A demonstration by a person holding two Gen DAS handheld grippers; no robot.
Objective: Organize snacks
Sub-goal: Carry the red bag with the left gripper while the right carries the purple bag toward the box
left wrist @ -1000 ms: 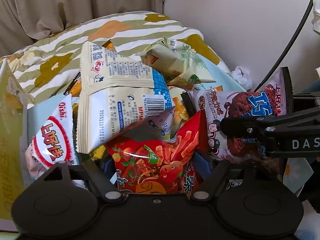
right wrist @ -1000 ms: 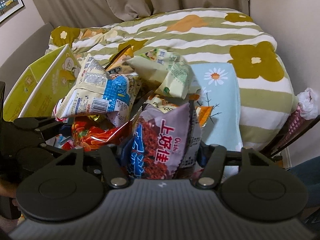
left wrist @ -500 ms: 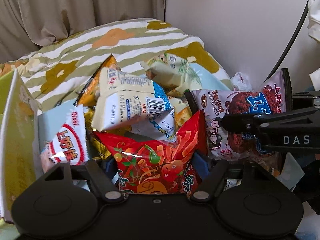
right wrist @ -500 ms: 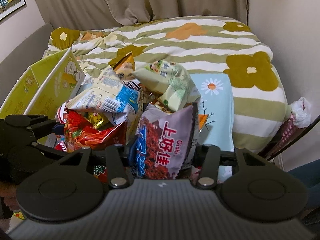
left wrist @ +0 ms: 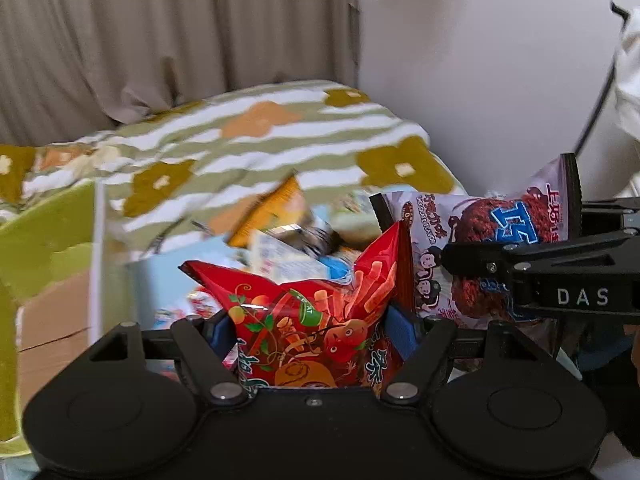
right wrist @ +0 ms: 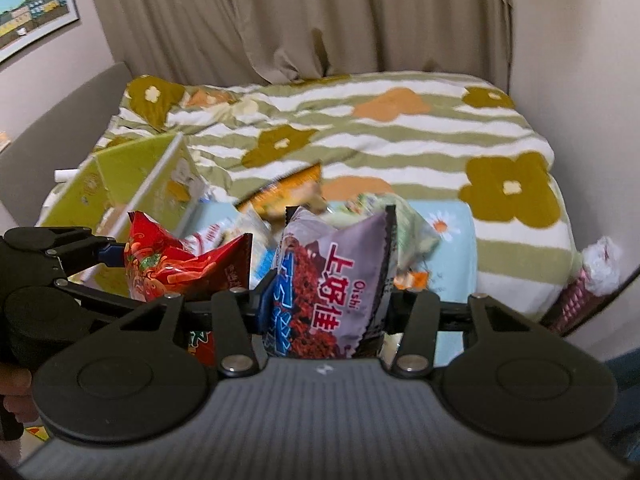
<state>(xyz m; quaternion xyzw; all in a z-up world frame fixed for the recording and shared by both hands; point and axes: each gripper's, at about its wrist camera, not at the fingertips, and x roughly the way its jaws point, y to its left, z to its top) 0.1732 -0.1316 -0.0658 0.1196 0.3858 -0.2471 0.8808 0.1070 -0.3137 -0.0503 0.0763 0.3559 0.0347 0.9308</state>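
1. Our left gripper (left wrist: 312, 328) is clamped on the red snack bag (left wrist: 316, 320), held upright above the pile.
2. Our right gripper (right wrist: 328, 304) is clamped on the purple Oishi bag (right wrist: 336, 280), just beside the red one.
3. Remaining snack pile (right wrist: 280, 200) lies blurred on the floral blanket (right wrist: 400, 136), next to the green box (right wrist: 132, 184).

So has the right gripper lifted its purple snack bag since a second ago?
Yes. The right gripper and purple snack bag have risen and pulled back from the striped bedspread.
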